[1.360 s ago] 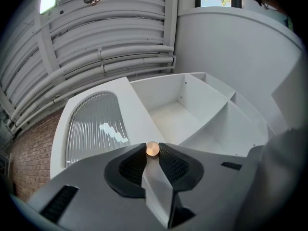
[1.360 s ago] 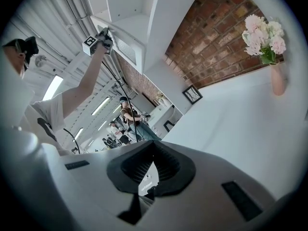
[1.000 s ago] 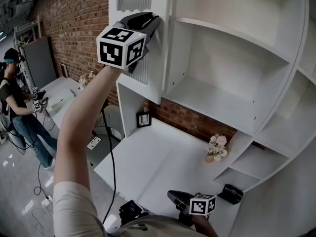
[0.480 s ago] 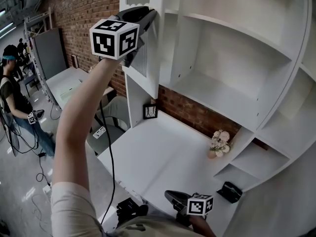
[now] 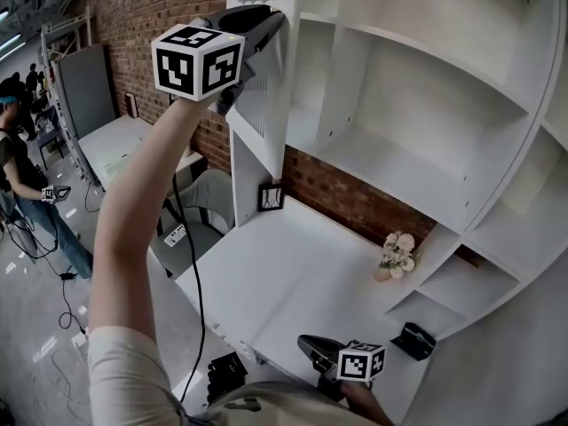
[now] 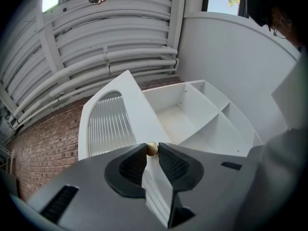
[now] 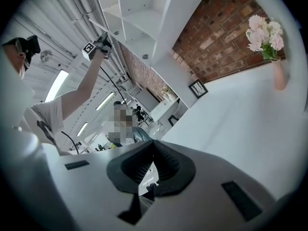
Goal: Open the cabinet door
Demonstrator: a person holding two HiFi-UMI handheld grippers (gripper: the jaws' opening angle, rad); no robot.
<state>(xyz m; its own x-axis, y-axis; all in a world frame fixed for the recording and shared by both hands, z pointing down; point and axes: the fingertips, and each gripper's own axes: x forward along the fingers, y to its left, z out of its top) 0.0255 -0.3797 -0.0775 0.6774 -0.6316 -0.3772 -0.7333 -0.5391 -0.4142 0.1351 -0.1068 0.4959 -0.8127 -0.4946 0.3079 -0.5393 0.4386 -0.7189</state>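
Left hand-held gripper (image 6: 152, 152) pinches knob (image 6: 151, 148); door (image 6: 108, 124) stands open.

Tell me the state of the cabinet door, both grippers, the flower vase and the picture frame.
cabinet door, swung open
left gripper, shut on the door knob
right gripper, shut, nothing held
flower vase, upright on the desk
picture frame, standing upright

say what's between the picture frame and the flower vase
Nothing: the head view shows bare white desk from the picture frame to the flower vase.
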